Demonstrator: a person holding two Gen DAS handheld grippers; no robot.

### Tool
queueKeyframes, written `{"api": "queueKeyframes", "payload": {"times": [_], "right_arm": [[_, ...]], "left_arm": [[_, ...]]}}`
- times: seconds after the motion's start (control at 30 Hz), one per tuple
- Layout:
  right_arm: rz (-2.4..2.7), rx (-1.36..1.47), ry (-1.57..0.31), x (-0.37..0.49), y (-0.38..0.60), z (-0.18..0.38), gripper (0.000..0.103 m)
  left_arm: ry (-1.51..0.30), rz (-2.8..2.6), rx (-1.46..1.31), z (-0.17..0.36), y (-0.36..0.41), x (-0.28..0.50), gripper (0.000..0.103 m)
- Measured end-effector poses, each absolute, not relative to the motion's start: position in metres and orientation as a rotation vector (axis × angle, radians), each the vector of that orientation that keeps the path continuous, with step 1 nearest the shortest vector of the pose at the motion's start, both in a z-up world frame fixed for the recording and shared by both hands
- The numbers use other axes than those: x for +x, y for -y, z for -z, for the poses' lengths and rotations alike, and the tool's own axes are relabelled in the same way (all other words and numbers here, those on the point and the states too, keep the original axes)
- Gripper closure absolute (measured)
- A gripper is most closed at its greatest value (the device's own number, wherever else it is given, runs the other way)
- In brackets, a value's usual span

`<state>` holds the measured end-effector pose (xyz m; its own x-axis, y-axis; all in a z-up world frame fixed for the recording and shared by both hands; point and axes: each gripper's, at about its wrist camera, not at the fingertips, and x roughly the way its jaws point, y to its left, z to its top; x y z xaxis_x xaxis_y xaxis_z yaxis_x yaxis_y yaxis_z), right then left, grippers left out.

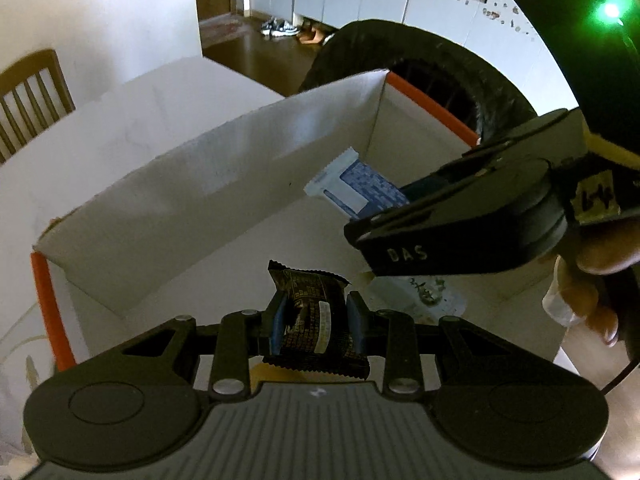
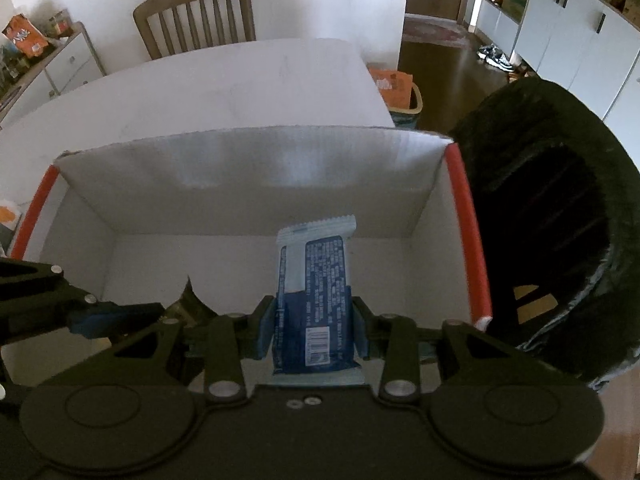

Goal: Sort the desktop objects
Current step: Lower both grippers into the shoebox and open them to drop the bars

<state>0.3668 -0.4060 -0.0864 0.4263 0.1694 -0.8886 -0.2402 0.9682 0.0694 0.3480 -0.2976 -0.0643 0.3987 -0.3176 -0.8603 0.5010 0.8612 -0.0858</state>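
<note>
Two grippers: both loaded, and I hold each over the box [image 2: 248,160].
Left gripper [image 1: 316,316]: pinching the dark bar [image 1: 310,312], low over the near part of the box.
Right gripper [image 2: 314,324]: pinching the blue bar [image 2: 316,280], pointed at the far wall.
Release: I judge it best to lower first, then part the fingers one gripper at a time.
Risk: black basket [image 2: 560,220] sits just beside the red rim [image 2: 466,236]; keep inside.
</note>
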Motion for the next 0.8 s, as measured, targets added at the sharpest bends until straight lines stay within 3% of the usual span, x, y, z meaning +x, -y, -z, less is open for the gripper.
{"api": "queueKeyframes", "payload": {"times": [0.8], "right_arm": [[-0.255, -0.072, -1.184, 0.376, 0.4, 0.104, 0.062]], "left_arm": [[-1.154, 0.526, 0.167, 0.081, 0.305, 0.365, 0.073]]}}
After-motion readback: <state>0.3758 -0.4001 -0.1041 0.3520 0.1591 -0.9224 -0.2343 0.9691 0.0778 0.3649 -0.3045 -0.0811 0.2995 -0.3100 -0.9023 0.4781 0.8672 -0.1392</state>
